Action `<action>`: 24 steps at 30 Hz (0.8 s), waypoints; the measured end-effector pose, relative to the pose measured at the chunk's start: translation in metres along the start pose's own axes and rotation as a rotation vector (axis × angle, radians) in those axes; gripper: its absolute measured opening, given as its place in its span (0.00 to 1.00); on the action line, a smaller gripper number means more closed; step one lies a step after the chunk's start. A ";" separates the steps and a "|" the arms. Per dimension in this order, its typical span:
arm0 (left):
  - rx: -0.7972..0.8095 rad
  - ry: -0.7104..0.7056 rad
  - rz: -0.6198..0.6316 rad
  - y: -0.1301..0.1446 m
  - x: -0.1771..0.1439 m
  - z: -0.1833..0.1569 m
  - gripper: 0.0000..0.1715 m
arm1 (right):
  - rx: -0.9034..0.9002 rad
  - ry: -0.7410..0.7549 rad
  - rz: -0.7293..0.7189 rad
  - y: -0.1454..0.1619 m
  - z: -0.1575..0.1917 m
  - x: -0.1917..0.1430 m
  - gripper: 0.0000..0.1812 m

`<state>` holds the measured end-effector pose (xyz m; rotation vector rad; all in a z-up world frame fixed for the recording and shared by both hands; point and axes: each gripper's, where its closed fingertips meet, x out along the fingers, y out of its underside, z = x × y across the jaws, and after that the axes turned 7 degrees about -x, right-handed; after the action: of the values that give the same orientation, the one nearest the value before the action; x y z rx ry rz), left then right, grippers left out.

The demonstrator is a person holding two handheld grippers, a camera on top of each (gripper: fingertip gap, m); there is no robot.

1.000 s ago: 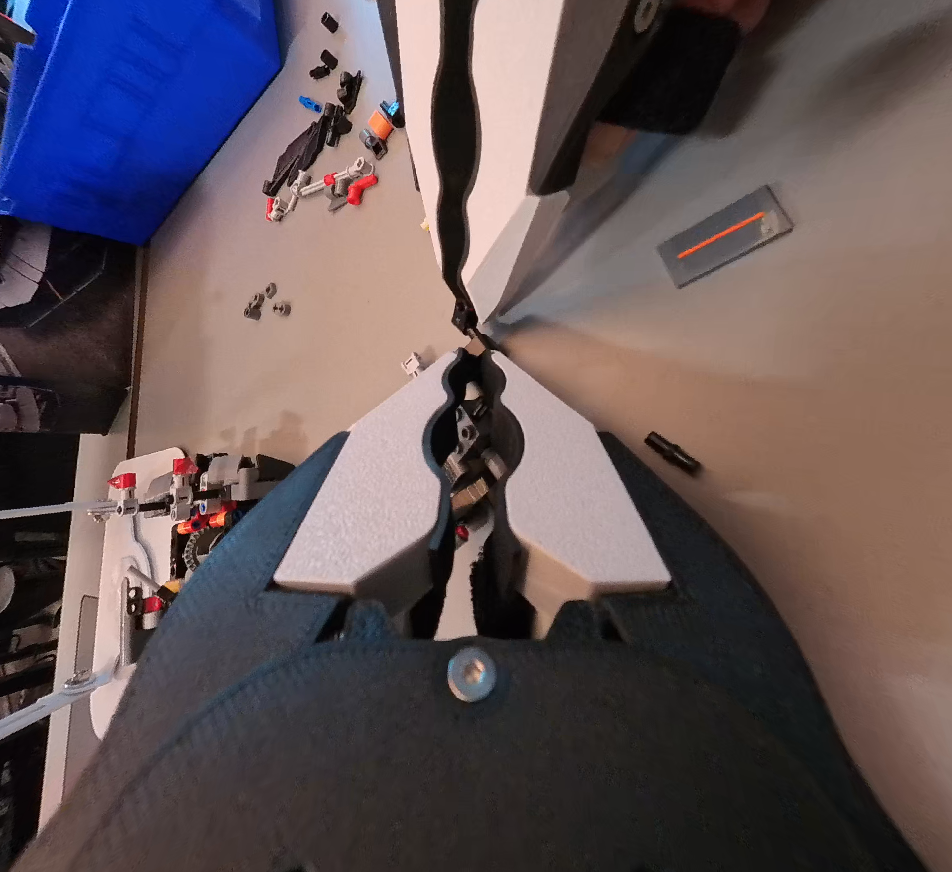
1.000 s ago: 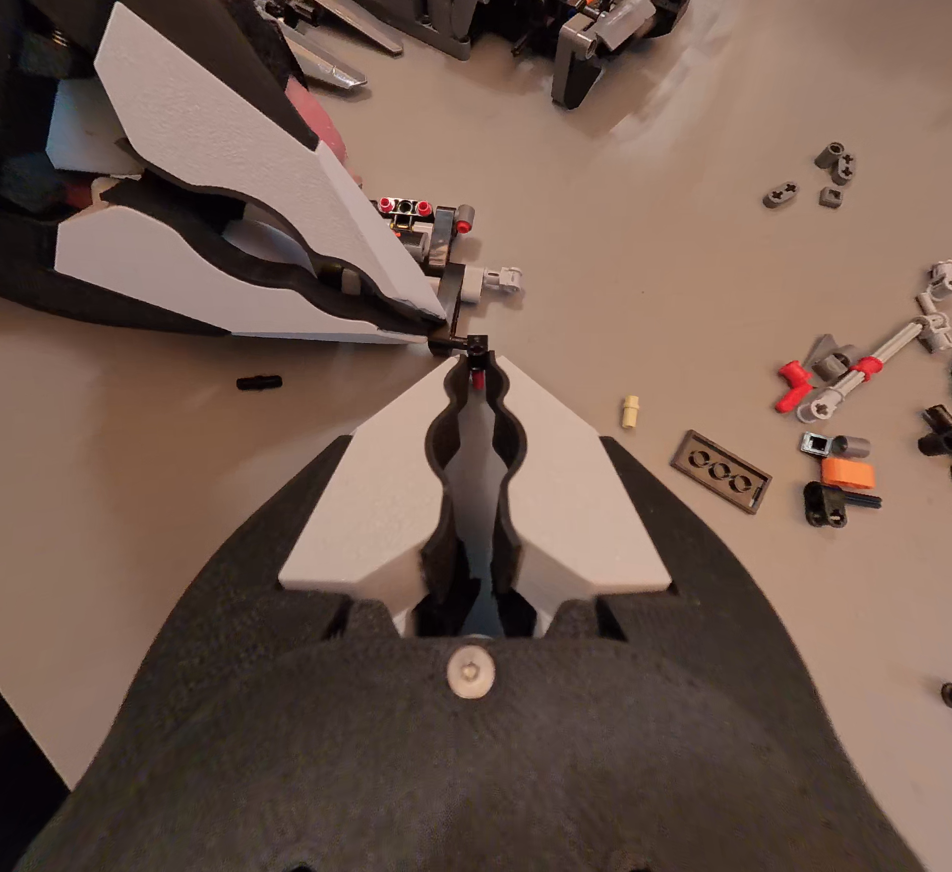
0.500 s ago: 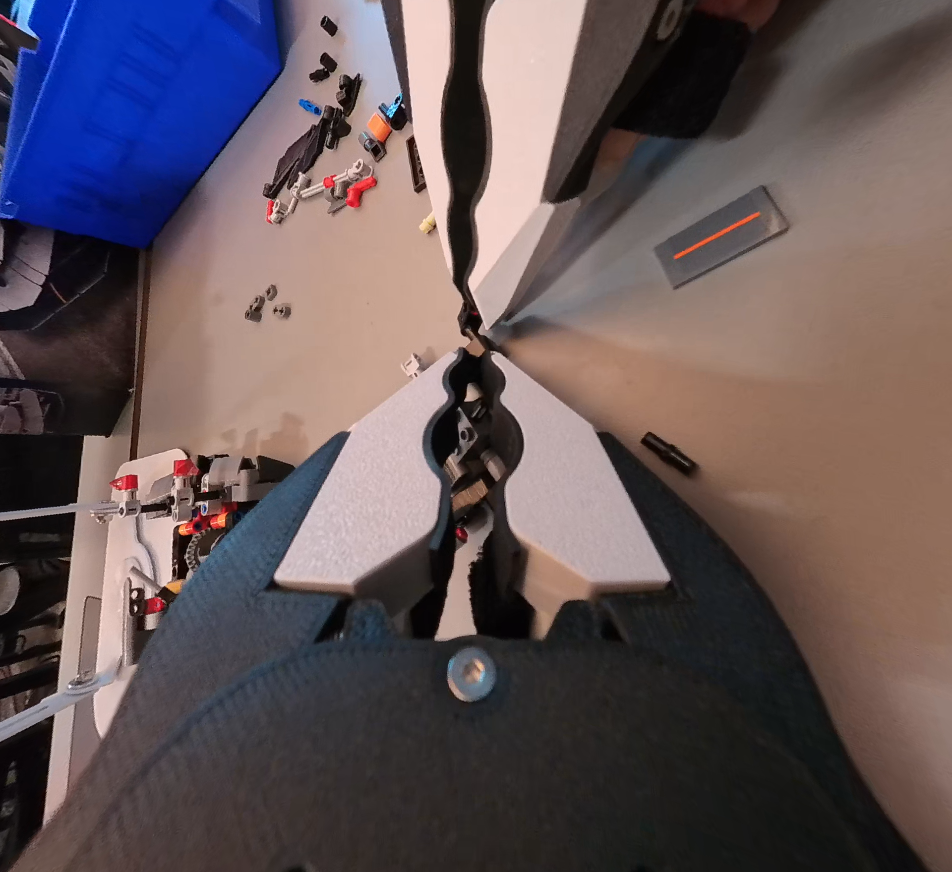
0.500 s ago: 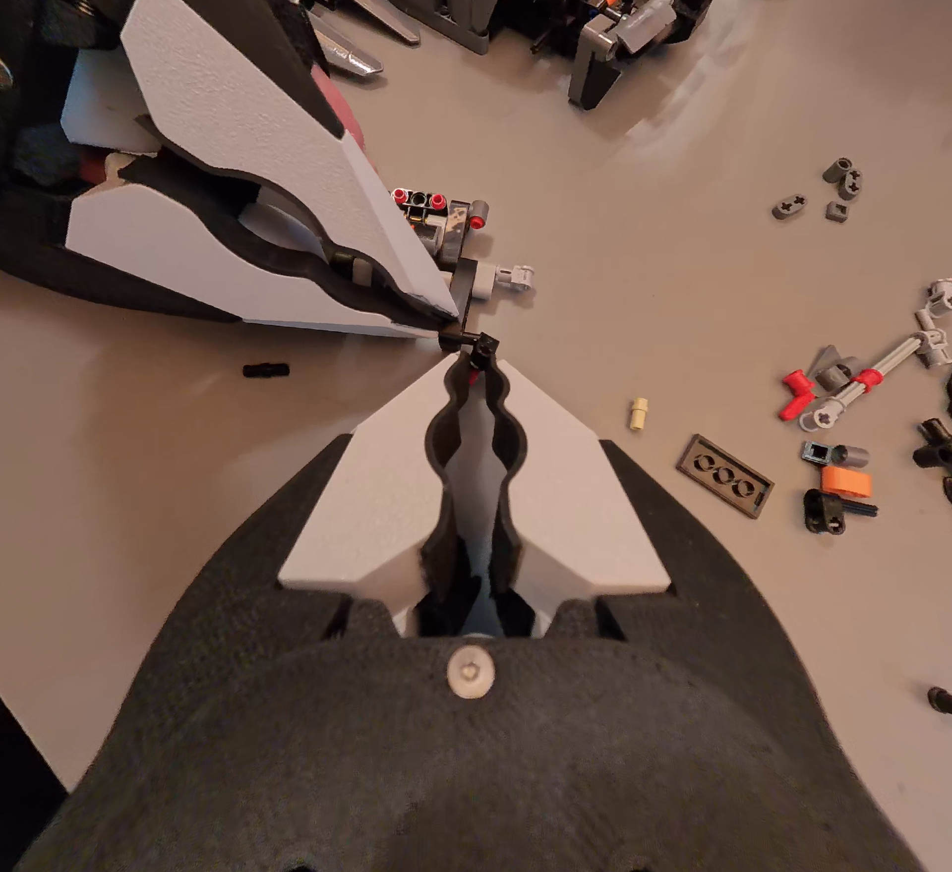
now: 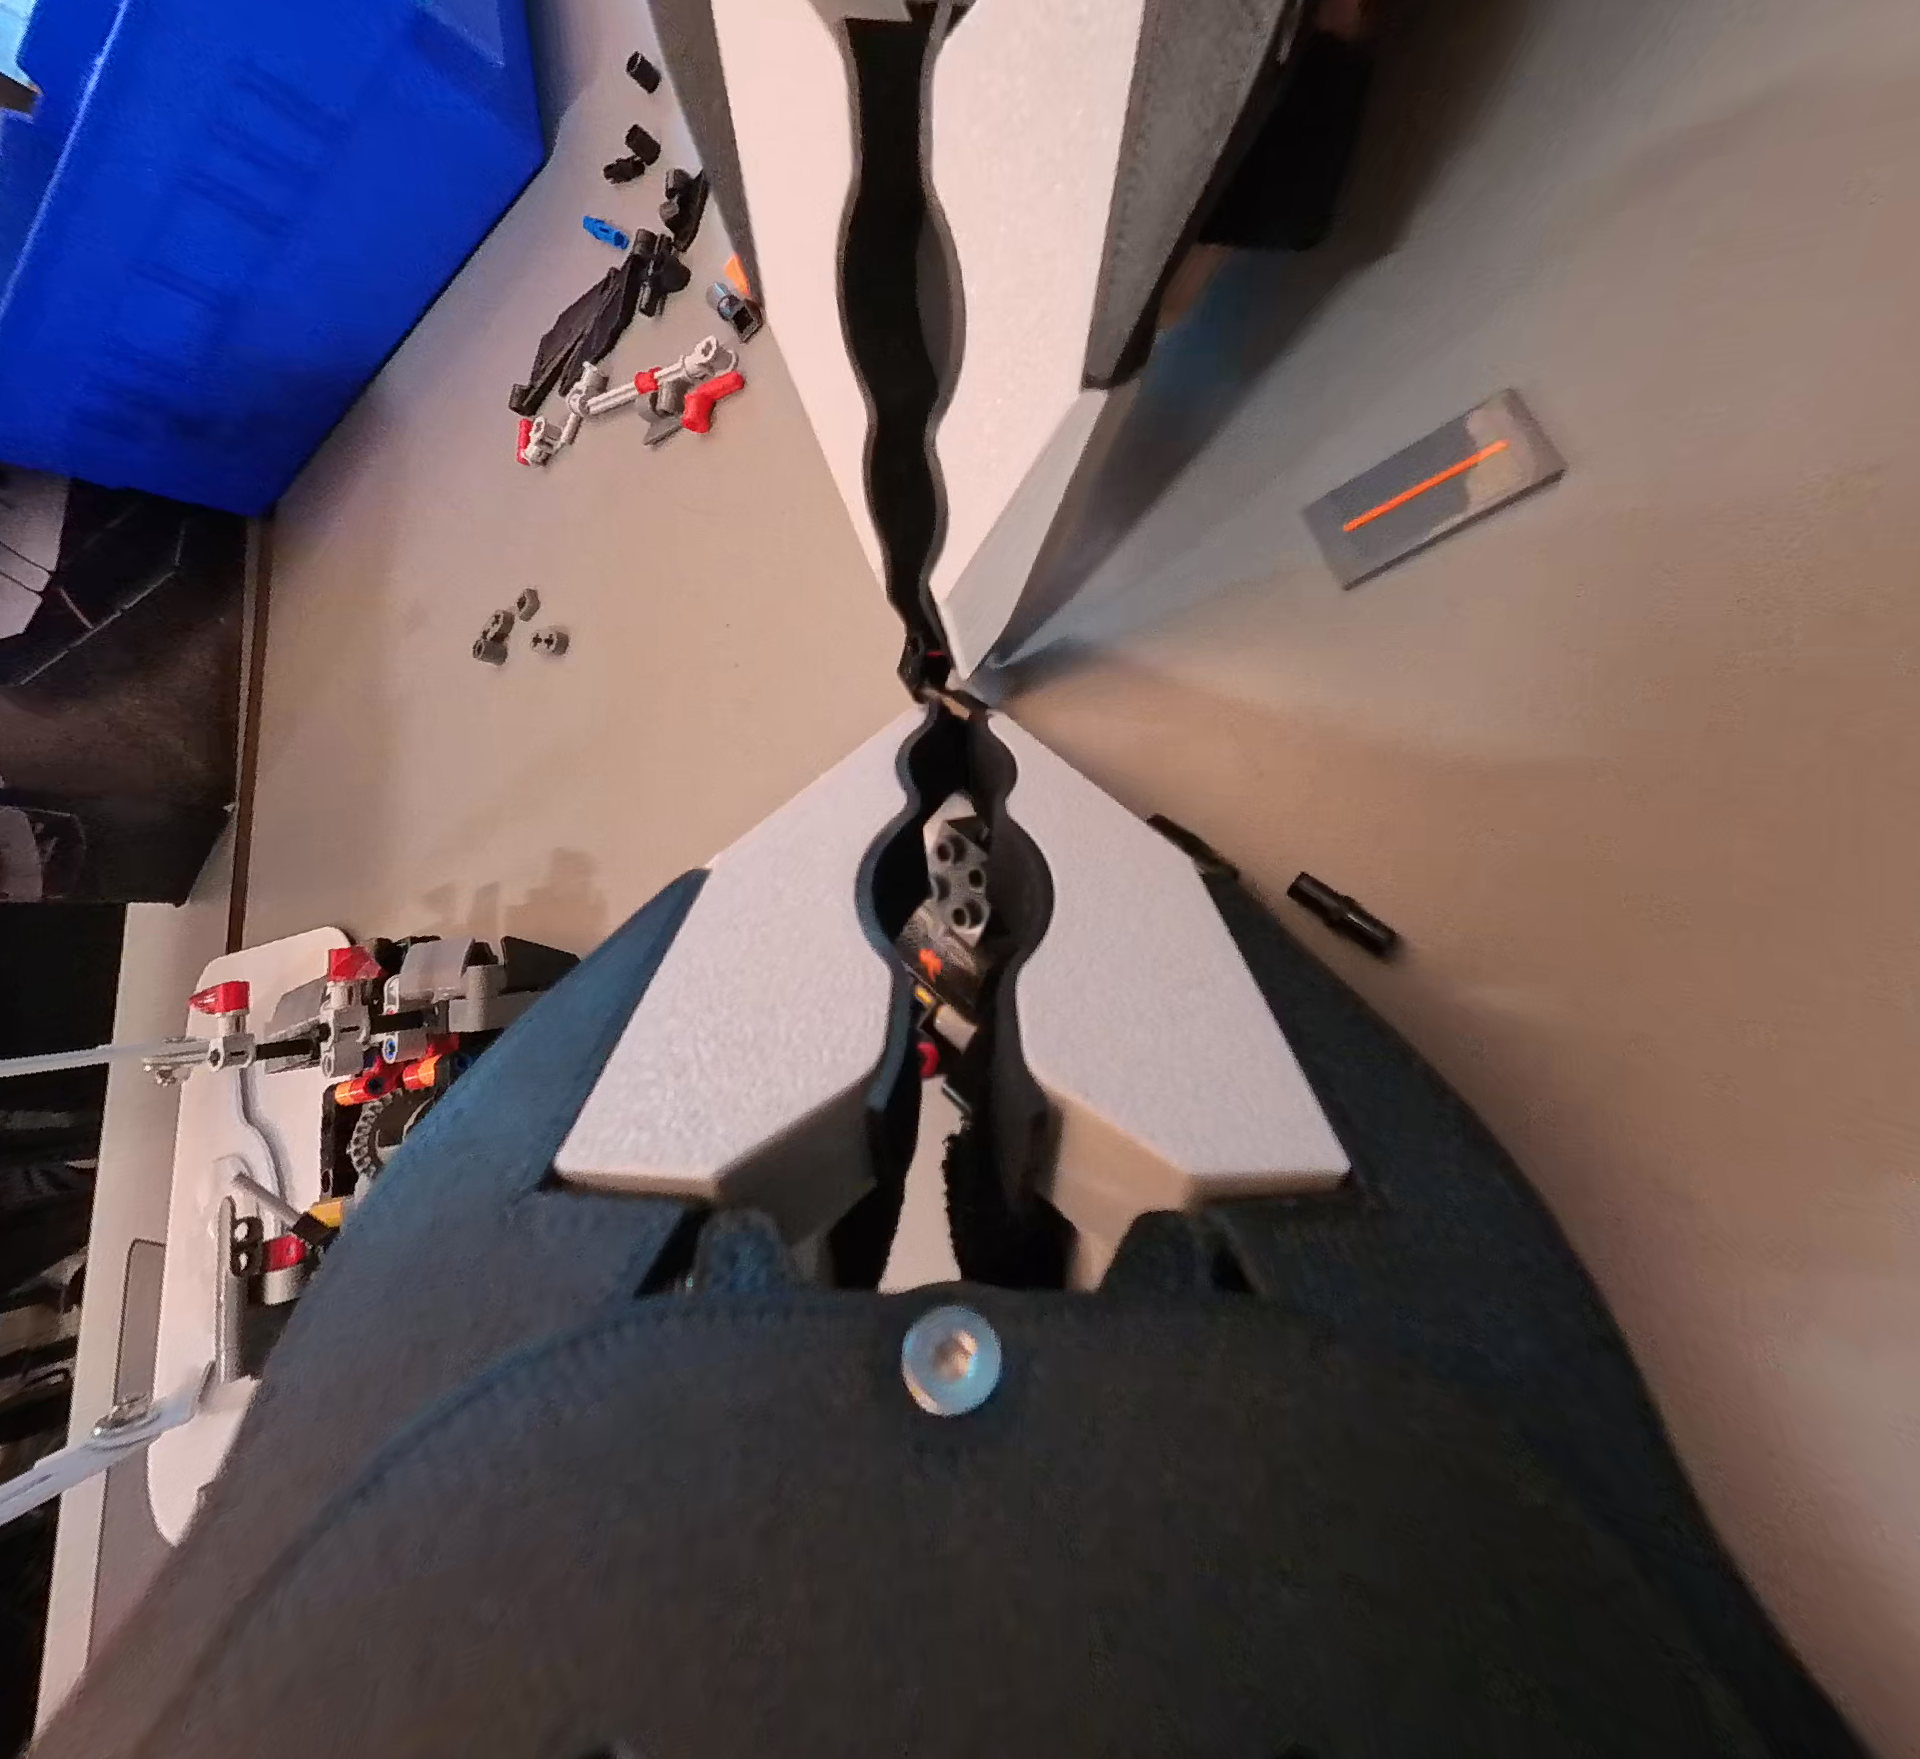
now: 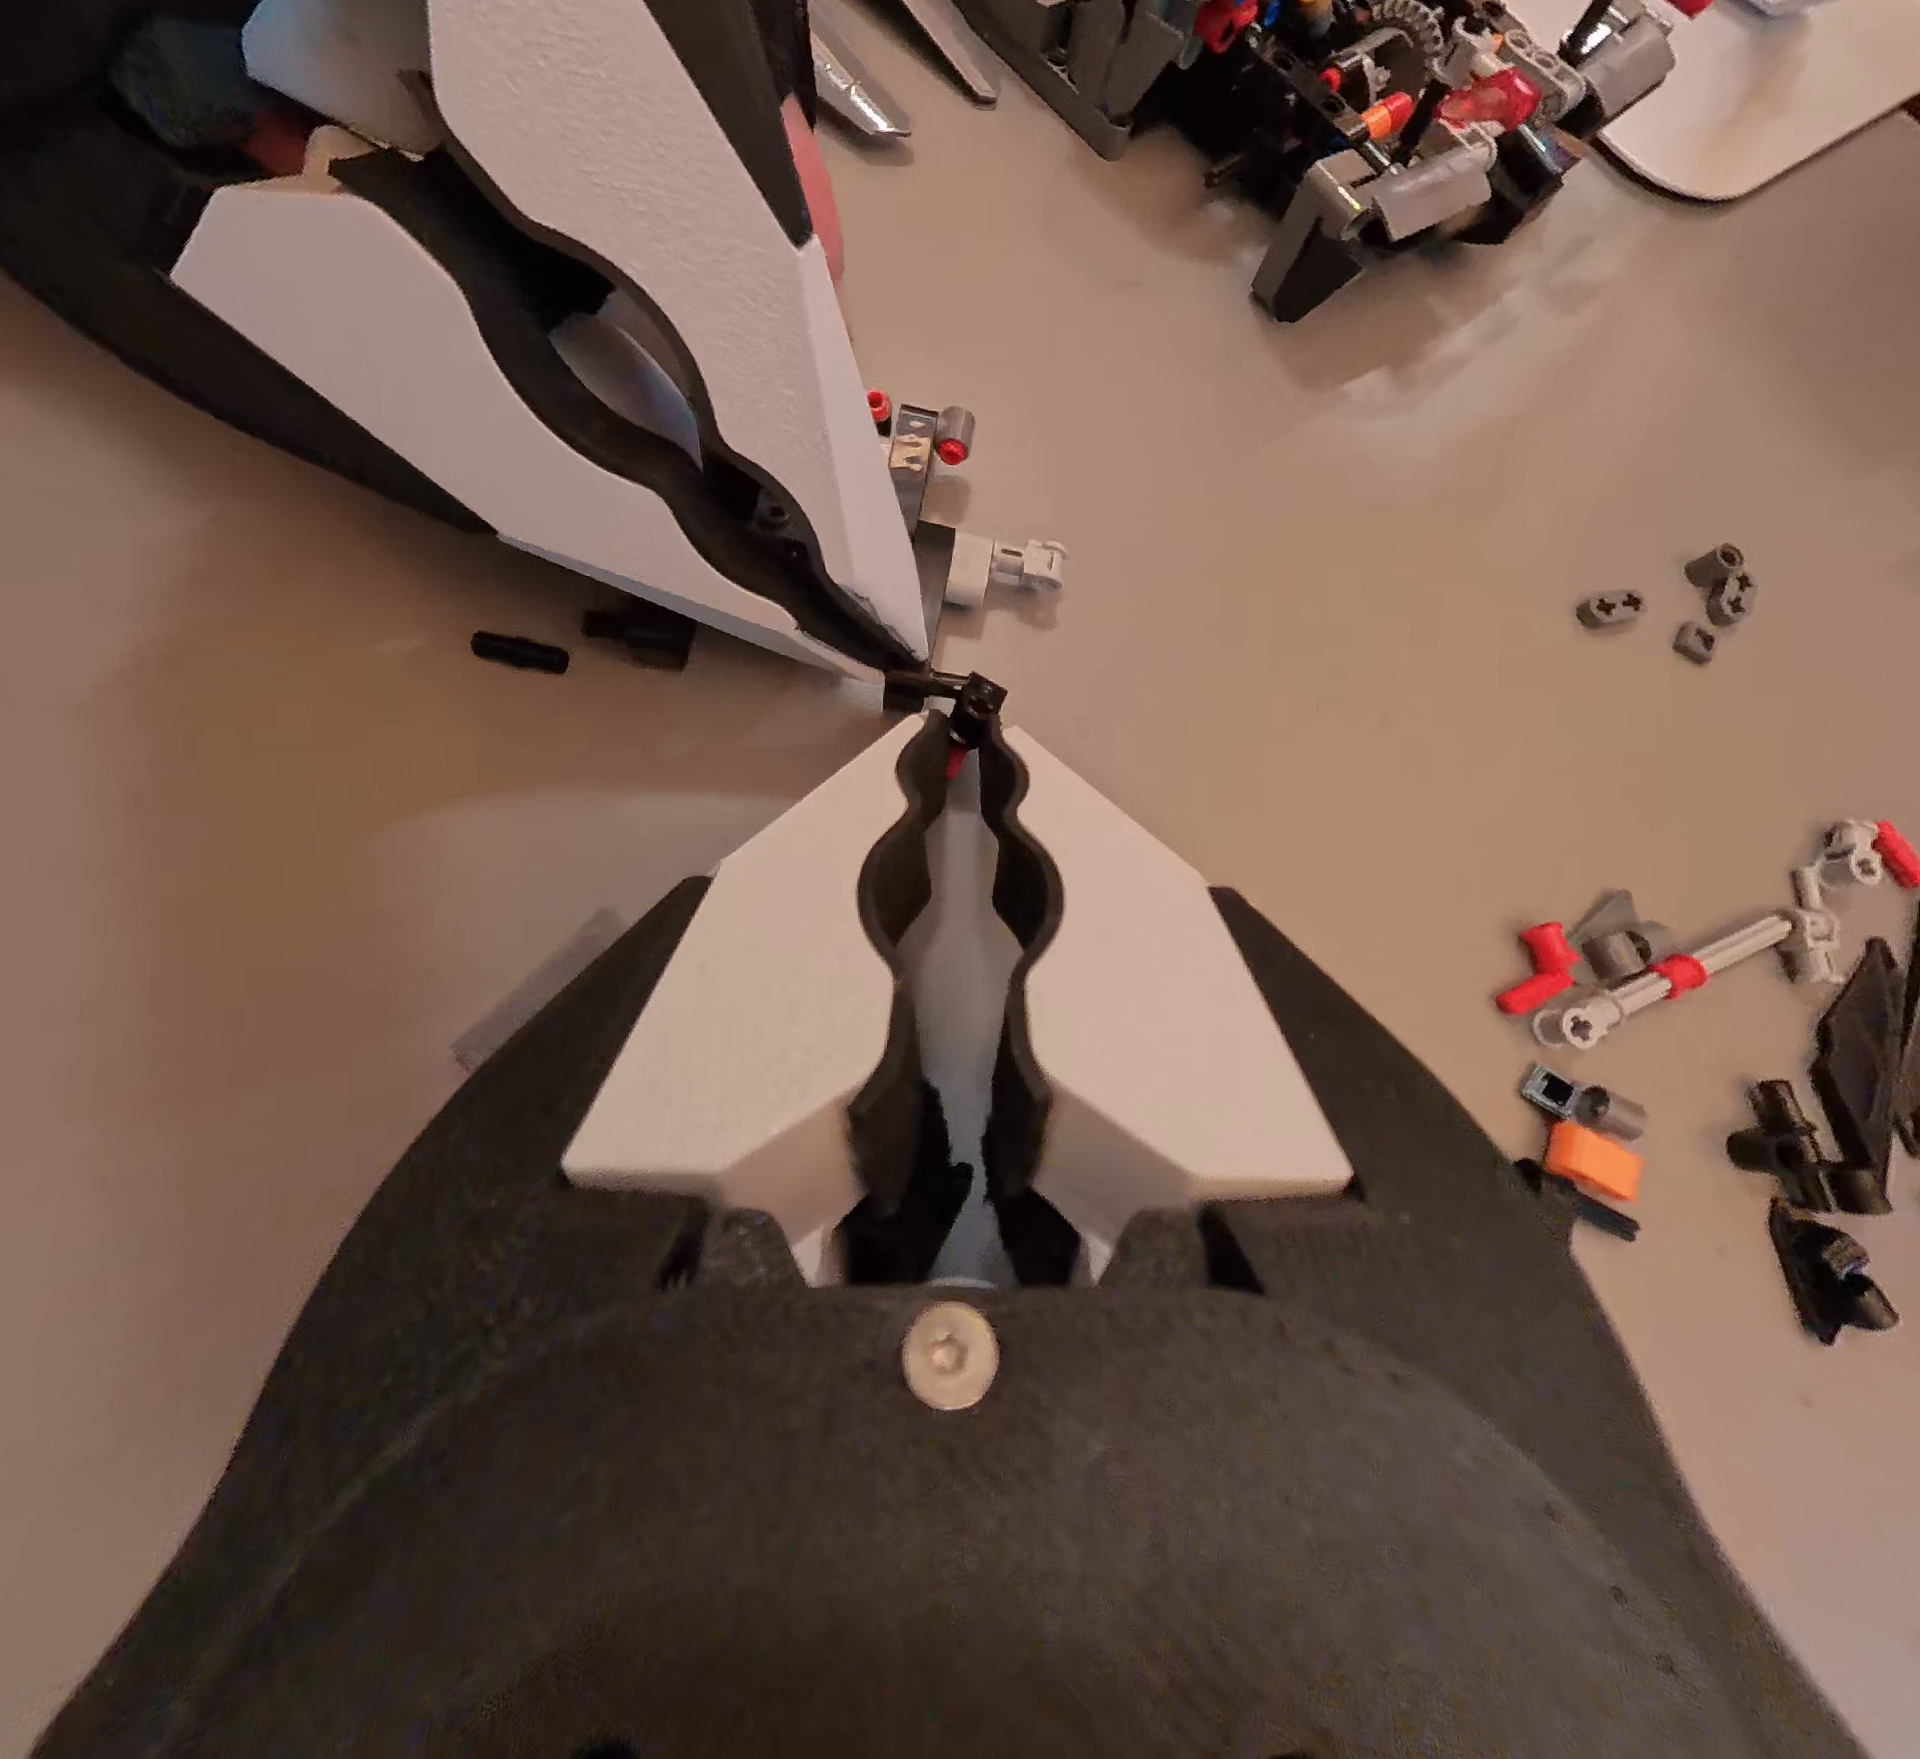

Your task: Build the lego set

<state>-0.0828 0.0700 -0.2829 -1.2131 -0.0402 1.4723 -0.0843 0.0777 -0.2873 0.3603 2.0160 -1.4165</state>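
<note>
My left gripper [image 5: 943, 717] is shut on a small grey and black sub-assembly [image 5: 961, 878] that sits between its fingers. In the right wrist view the left gripper [image 6: 906, 665] comes in from the upper left, with grey parts of the sub-assembly [image 6: 997, 566] sticking out beside its tip. My right gripper [image 6: 961, 733] is shut on a small black connector [image 6: 979, 699] with a red pin behind it. The connector touches a black pin at the left gripper's tip. In the left wrist view the right gripper [image 5: 923, 660] comes down from the top, tip to tip with the left one.
The large part-built model [image 6: 1351, 47] stands at the back by a white base plate [image 6: 1714, 99]. Loose parts lie on the right [image 6: 1683, 971], with small grey connectors [image 6: 1704, 597]. A black pin [image 6: 520, 651] lies to the left. A blue bin [image 5: 239, 182] and a grey tile with an orange stripe [image 5: 1434, 488] are on the table. Less than 4 cm separates the two grippers' tips. From either gripper's tips it is about 20 cm to the large part-built model [image 6: 1351, 47].
The two grippers have stayed tip to tip. The right gripper has swung to face the left one more squarely, and both have moved closer to the big model.
</note>
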 end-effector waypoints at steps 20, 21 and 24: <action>-0.032 0.034 -0.025 -0.001 0.000 -0.001 0.00 | -0.172 -0.223 -0.056 -0.002 0.005 -0.002 0.05; -0.027 0.033 -0.032 -0.002 0.001 -0.001 0.00 | -0.155 -0.232 -0.053 -0.001 0.003 -0.003 0.08; -0.040 0.061 -0.048 -0.006 -0.001 -0.003 0.00 | -0.166 -0.207 -0.058 -0.005 0.000 -0.010 0.06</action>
<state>-0.0763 0.0696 -0.2804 -1.2799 -0.0573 1.3976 -0.0796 0.0777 -0.2777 0.0802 1.9692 -1.2544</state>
